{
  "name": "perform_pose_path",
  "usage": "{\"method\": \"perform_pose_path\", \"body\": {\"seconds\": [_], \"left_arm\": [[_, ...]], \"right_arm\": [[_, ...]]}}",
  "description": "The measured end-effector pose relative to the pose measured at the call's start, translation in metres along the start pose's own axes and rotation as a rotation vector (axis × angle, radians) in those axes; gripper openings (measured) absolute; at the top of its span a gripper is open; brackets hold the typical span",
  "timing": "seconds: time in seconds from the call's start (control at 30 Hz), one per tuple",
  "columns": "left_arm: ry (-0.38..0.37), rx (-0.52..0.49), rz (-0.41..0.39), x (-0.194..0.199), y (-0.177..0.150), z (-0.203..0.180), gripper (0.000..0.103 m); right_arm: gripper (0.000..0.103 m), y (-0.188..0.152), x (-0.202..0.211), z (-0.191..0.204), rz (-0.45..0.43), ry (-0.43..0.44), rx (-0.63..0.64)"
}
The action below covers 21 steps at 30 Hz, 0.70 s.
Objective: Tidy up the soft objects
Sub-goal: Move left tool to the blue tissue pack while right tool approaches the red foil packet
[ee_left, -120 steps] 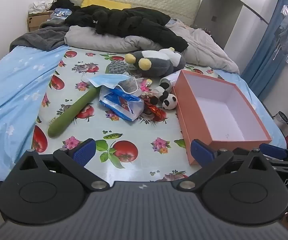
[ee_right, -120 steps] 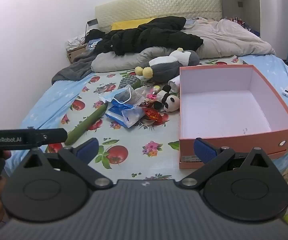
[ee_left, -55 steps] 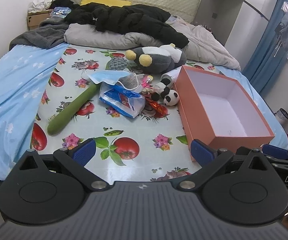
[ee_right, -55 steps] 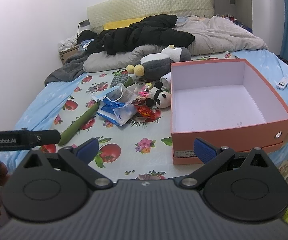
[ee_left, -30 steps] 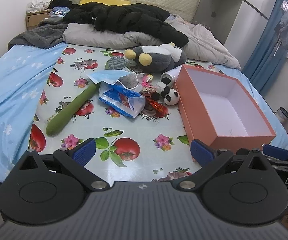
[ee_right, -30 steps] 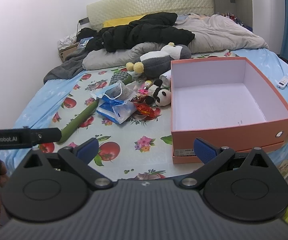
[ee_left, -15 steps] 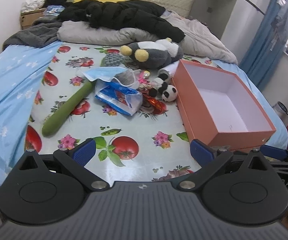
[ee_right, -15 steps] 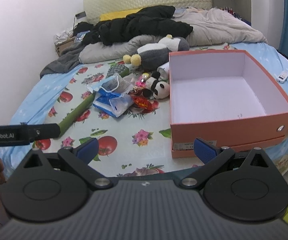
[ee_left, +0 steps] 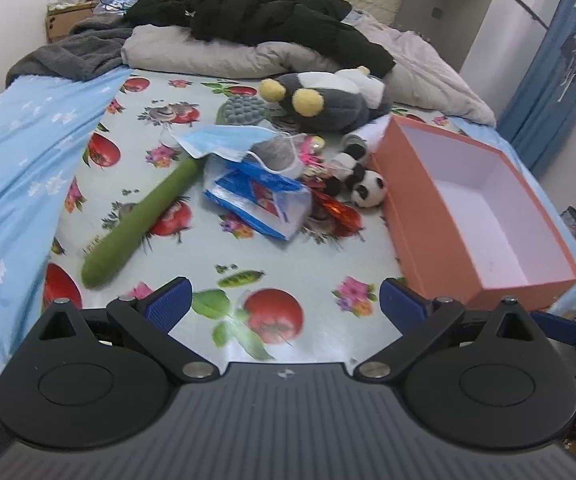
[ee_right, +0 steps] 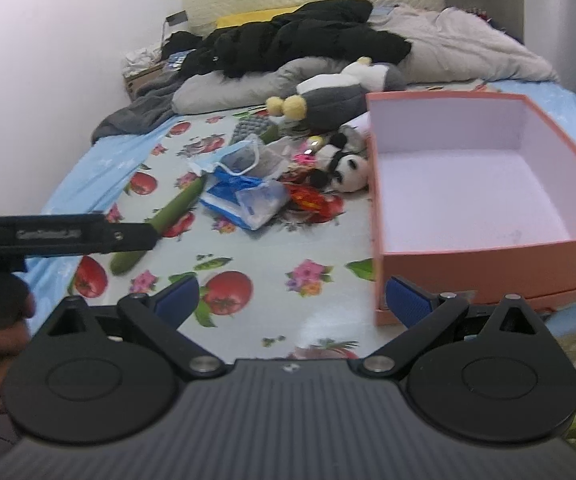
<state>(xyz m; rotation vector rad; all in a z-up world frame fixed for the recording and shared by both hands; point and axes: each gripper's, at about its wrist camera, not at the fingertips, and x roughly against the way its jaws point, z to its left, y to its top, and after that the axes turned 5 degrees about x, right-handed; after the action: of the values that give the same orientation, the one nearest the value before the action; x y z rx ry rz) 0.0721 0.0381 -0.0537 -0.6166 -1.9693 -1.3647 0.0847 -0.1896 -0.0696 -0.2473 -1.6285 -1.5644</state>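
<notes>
— What does each handheld unit look like?
— The left gripper (ee_left: 284, 302) and right gripper (ee_right: 292, 298) share a ribbed grey body, black arms with round discs, silver screws, and blue fingertip pads (ee_left: 168, 304).
— Any markings?
— White lettering, blurred, on the left unit's black bar (ee_right: 60, 234).

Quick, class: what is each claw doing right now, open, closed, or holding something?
Left claw: open, holding nothing, above the tablecloth.
Right claw: open, holding nothing, near the box.
</notes>
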Motion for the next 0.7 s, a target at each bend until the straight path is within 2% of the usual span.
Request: {"method": "perform_pose_path", "body": {"seconds": [0.17,0.23,0.33,0.53,0.63,0.7], "left_arm": [[0.007,0.004,0.025,-0.028,0.010,0.014,0.101],[0.004,0.014,0.032,-0.039,0.013,0.020,0.101],[-0.003,0.031,0.045,-0.055,0.017,0.025,0.101],[-0.033,0.055,0.056,-0.081,0.028,0.028,0.089],[-0.063,0.085,0.060,-0.096,0.037,0.029,0.076],[-0.088,0.106,0.075,-0.109,0.043,0.031,0.070]], "right_arm": [[0.096,0.003,-0.028,0.013,0.024,0.009,0.028],[0.084,0.004,-0.040,0.019,0.032,-0.001,0.046],[0.074,0.006,-0.056,0.024,0.045,-0.003,0.061],[0.060,0.020,-0.083,0.030,0.037,-0.018,0.110],[0.047,0.027,-0.099,0.027,0.041,-0.036,0.126],[0.047,0.031,-0.111,0.025,0.046,-0.050,0.146]]}}
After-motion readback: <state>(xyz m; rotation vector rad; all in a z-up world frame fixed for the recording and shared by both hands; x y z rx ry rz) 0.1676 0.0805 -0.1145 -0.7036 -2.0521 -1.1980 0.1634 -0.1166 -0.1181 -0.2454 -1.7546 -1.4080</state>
